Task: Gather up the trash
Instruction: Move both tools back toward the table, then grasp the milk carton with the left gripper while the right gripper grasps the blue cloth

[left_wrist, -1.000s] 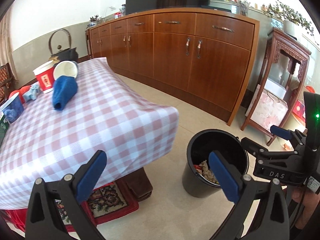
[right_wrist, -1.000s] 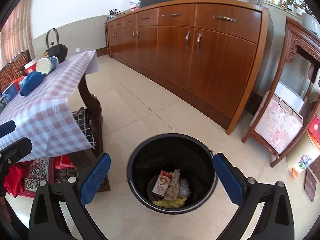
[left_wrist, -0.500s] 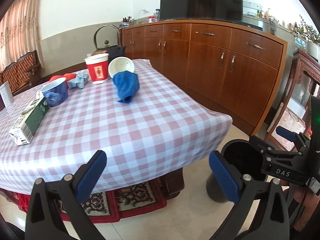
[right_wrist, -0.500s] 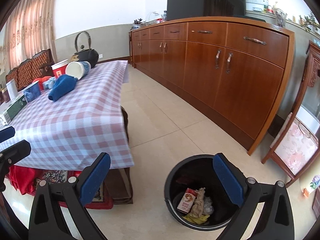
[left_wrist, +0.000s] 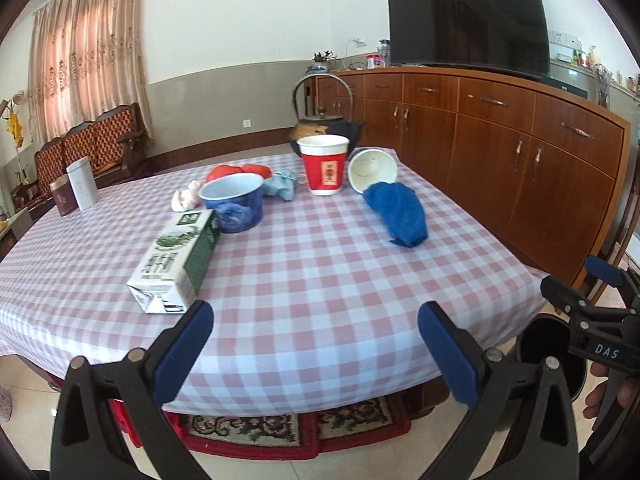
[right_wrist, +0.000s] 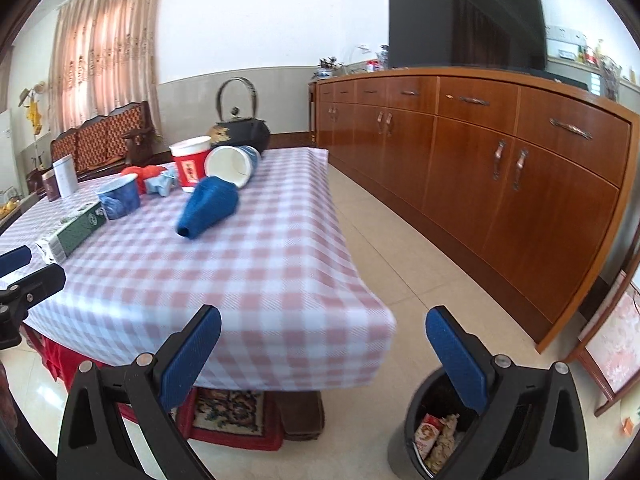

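A table (left_wrist: 320, 280) with a pink and white checked cloth fills the view. Both claws are spread wide and hold nothing: the left gripper (left_wrist: 316, 344) hangs at the near edge, the right gripper (right_wrist: 324, 344) off the near right corner. On the table, a green milk carton (left_wrist: 176, 258) lies near left, with a blue cup (left_wrist: 234, 202), a red cup (left_wrist: 324, 168), a tipped white cup (left_wrist: 372, 168) and a blue cloth (left_wrist: 398, 210) farther back. A black bin (right_wrist: 436, 436) holding trash stands on the floor at right.
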`<state>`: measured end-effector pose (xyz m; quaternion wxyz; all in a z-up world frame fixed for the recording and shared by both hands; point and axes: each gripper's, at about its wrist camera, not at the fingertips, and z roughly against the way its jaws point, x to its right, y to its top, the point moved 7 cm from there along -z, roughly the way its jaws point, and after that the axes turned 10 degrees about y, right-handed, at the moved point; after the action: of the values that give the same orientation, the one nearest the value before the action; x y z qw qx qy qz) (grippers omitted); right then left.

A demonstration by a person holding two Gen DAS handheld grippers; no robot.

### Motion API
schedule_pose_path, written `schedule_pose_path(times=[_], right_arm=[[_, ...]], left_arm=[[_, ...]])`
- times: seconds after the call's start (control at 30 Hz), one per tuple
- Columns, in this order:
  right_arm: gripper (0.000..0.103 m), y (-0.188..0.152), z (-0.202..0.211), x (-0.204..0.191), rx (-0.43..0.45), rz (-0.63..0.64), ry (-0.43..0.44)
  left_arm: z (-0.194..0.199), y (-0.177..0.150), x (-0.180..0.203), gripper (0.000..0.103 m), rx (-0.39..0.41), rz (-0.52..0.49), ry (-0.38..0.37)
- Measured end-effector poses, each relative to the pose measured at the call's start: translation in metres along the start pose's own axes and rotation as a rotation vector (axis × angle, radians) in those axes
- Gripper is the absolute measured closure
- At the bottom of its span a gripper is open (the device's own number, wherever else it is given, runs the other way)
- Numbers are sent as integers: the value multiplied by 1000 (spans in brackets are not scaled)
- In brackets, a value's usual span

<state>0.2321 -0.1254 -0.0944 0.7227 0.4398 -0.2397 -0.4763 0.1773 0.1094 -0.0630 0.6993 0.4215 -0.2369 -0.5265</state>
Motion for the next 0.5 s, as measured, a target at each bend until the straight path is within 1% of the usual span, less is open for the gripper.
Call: schedule_pose_path(times=[0.07, 0.13, 0.27, 0.33, 0.37, 0.4, 0.5], right_arm=[[0, 9, -6, -13, 2, 17, 23], [0, 18, -15, -28, -4, 17, 75], [0, 31, -33, -54, -17, 25, 130], [0, 40, -40, -68, 9, 45, 144], [0, 43, -44, -75, 5, 57, 162], [0, 45, -49, -81, -10, 70, 176], [0, 51, -68, -98, -67, 113, 172]], left_arm=[[-5, 4, -17, 0, 3, 14, 31], [-11, 7, -33, 0, 4, 31, 55], [-22, 13, -61, 0, -2, 59, 100], [-29, 16, -73, 0, -3, 76, 111], [-33, 17, -79, 0, -3, 84, 118], [-35, 18, -83, 0, -6, 91, 121], [-50, 19, -96, 0, -27, 108, 135]])
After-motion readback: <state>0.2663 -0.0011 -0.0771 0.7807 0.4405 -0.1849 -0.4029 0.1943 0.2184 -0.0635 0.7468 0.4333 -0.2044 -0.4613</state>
